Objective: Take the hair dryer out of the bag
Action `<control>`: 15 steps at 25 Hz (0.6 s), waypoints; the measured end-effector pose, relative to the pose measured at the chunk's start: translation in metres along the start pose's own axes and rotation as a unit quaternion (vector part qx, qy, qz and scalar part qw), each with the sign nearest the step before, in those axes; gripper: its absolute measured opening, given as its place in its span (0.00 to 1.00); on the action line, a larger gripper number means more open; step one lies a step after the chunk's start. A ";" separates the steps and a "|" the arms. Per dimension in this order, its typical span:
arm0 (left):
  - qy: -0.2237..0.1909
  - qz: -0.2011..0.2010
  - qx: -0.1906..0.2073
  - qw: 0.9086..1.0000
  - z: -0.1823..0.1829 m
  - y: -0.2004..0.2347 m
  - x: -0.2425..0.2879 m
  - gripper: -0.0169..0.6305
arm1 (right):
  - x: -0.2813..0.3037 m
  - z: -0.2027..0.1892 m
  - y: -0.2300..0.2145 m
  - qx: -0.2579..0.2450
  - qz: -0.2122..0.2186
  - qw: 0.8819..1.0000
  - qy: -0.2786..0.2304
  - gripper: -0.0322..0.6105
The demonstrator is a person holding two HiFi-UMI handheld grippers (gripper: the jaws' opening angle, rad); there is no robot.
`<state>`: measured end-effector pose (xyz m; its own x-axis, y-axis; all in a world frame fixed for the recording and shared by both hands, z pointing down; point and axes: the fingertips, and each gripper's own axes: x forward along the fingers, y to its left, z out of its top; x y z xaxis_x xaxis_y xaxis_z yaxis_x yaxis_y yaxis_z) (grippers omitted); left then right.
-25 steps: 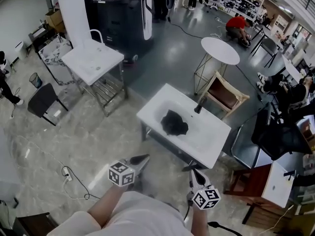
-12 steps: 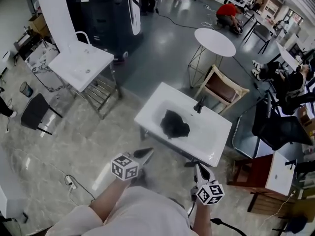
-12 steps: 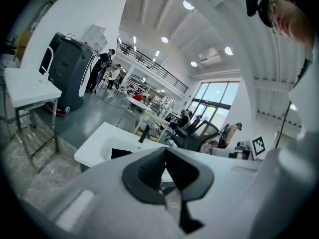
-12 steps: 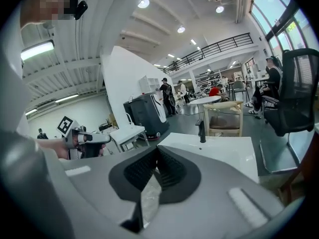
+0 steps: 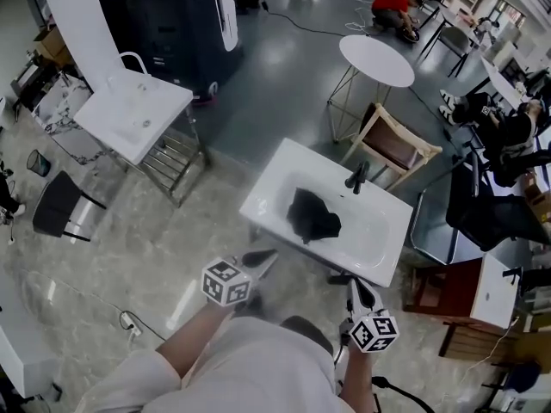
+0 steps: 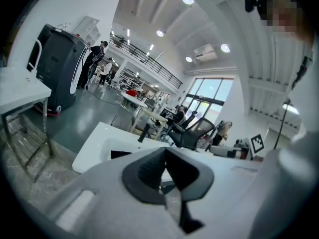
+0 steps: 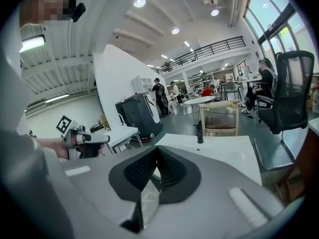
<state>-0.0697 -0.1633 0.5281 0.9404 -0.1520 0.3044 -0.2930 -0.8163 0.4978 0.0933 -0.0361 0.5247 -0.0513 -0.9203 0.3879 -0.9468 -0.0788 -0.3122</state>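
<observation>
- Ahead of the person, head view: white counter (image 5: 383, 246) with a sunken basin and a dark tap (image 5: 356, 177) at its far edge. A wooden chair (image 5: 392, 147) stands just behind it.
- Black bag (image 5: 312, 216): one item, crumpled, lying near the middle of the basin, with nothing touching it. Its opening cannot be made out.
- Hair dryer: not seen in any view. Judged to be inside the bag, not yet taken out.
- Left tongs (image 5: 261, 257): jaws pressed together with nothing between them. The tip is near the counter's near edge and well apart from the bag.
- Right tongs (image 5: 355, 286): jaws likewise together and empty. The tip is by the near-right stretch of the counter's edge, also apart from the bag.
- Change over the past second: the counter and bag show larger and a little nearer, and the rest of the room has slid aside. The person has walked up to the counter. Both tongs were carried forward side by side, with their jaws closed all the while.
- Meaning for the task: the approach is nearly complete and no handling has begun.
- Judged next requirement:
  - Open the jaws and reach over the near edge into the basin.
  - Use one pair of tongs to steady or lift the bag.
  - Use the other to find the opening. The limp fabric may slip or bunch, so a firm pinch will be needed.
</observation>
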 end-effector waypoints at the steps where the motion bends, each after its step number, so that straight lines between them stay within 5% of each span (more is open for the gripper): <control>1: 0.000 -0.001 0.000 1.000 0.002 0.002 0.001 0.02 | 0.003 0.001 0.001 -0.001 0.001 1.000 0.001 0.06; 15: -0.002 0.022 -0.012 1.000 0.016 0.024 0.037 0.02 | 0.057 0.016 -0.032 -0.009 0.041 0.999 0.025 0.06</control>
<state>-0.0387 -0.1974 0.5385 0.9270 -0.1901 0.3232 -0.3385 -0.7952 0.5030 0.1256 -0.0923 0.5428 -0.1449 -0.9026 0.4053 -0.9440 0.0034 -0.3298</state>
